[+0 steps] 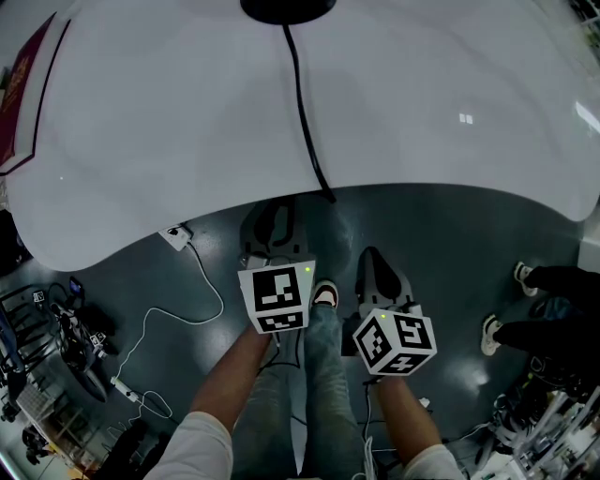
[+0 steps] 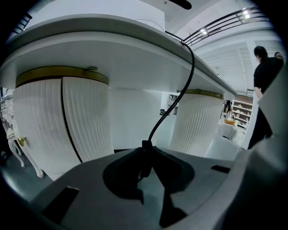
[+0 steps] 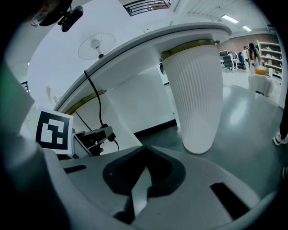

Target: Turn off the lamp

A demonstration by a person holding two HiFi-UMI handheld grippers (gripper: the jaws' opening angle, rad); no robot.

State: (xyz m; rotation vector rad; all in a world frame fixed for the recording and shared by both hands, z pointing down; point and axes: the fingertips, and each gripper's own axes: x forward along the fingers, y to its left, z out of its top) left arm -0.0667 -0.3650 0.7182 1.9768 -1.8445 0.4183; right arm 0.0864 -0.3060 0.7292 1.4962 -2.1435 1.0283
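Observation:
The lamp's black base (image 1: 286, 7) stands at the far edge of the white table (image 1: 169, 122). Its black cord (image 1: 305, 122) runs across the top and drops over the near edge. In the left gripper view the cord (image 2: 180, 90) hangs down to a small black switch piece (image 2: 145, 155) caught between the jaw tips of my left gripper (image 2: 145, 150). That gripper (image 1: 274, 225) sits below the table edge. My right gripper (image 1: 380, 272) hangs beside it over the floor, its jaws (image 3: 145, 150) together on nothing. The right gripper view shows the left gripper (image 3: 96, 134) holding the cord.
White ribbed table pedestals (image 2: 63, 121) (image 3: 198, 99) stand ahead under the top. A white plug block with cable (image 1: 175, 236) lies on the grey floor. Another person's shoes (image 1: 525, 277) are at right. Equipment clutter (image 1: 56, 337) fills the left floor. A red book (image 1: 23, 84) lies on the table.

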